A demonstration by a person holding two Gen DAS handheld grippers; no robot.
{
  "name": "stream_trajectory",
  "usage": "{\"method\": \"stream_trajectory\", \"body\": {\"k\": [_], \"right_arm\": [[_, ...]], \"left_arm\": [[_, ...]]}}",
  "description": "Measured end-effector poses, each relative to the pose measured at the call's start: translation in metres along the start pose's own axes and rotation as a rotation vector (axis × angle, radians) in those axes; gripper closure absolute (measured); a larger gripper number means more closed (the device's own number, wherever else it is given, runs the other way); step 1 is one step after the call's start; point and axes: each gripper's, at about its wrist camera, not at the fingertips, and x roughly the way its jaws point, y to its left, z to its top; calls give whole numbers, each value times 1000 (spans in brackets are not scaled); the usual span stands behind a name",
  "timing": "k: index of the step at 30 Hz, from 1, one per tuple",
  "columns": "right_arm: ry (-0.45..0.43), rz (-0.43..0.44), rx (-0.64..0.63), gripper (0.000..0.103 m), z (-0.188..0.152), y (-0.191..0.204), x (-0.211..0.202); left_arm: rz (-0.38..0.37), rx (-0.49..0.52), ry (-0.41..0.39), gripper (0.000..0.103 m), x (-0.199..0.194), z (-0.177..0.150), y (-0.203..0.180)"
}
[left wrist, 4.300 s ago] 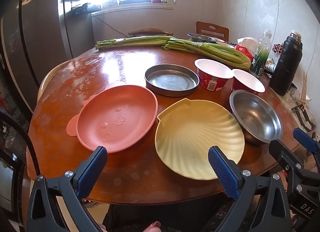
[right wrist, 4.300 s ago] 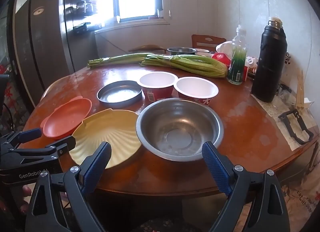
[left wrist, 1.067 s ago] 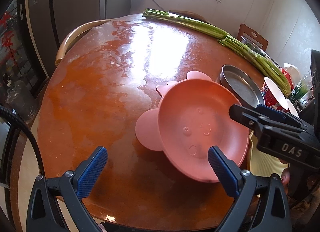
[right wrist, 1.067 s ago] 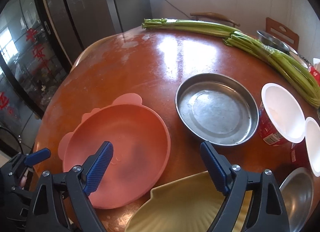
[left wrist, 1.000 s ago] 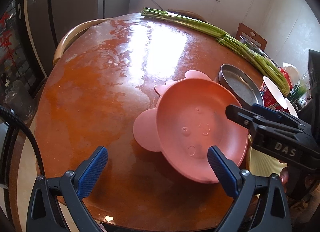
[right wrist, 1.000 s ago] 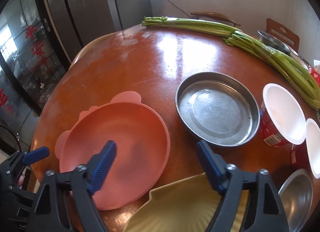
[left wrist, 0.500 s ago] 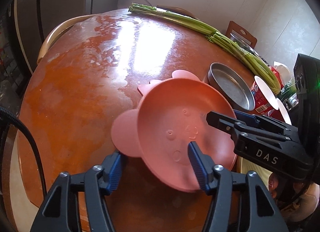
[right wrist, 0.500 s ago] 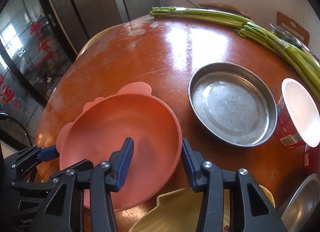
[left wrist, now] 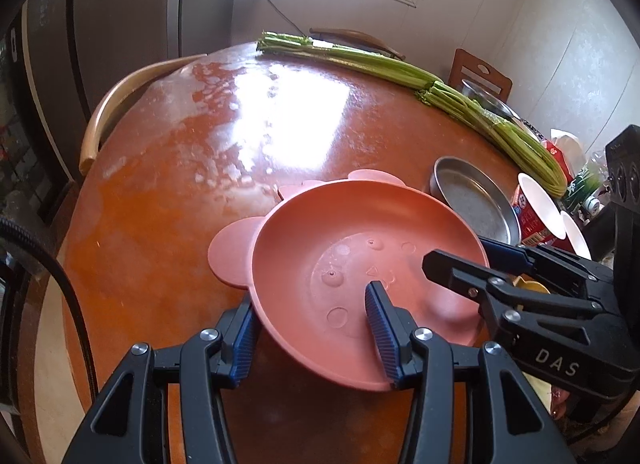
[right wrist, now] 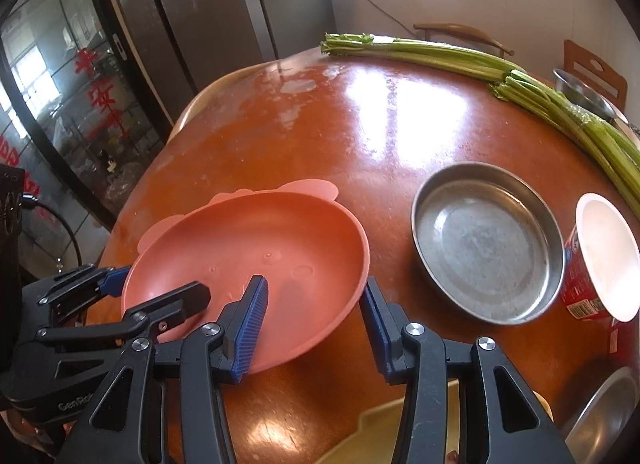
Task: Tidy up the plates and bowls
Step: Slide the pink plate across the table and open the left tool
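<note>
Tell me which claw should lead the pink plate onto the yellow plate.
Right, probably. The right claw grips the pink plate on the side next to the yellow plate; the left claw, its jaws just closing, holds the far side.

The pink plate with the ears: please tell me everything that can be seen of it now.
The pink plate is a shallow oval dish, matte like plastic or silicone, with rounded ear tabs on its rim and a faint animal face embossed inside. It is empty and looks tilted, its near edge raised off the brown table. The left hand-held gripper has just closed on its near rim, one finger inside the dish and one outside. The right hand-held gripper clamps the opposite rim the same way. A round metal pan sits beside it, apart.
</note>
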Motion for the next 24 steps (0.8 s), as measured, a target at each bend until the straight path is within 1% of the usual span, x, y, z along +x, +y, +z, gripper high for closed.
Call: {"method": "stream_trajectory", "body": {"k": [4,11,18,24], "right_arm": [[-15,-27,0,54,7,4,4],[-5,-34,17,54,12,7,18],[19,-46,19,54,11,7,29],[34,-59,8,54,8,7,34]], "left_arm": [[25,51,-29,53,3,12,0],[57,99,-23,53,17,25,4],[63,105,1,53,34,28,8],[57,92,14,53,40,28,12]]}}
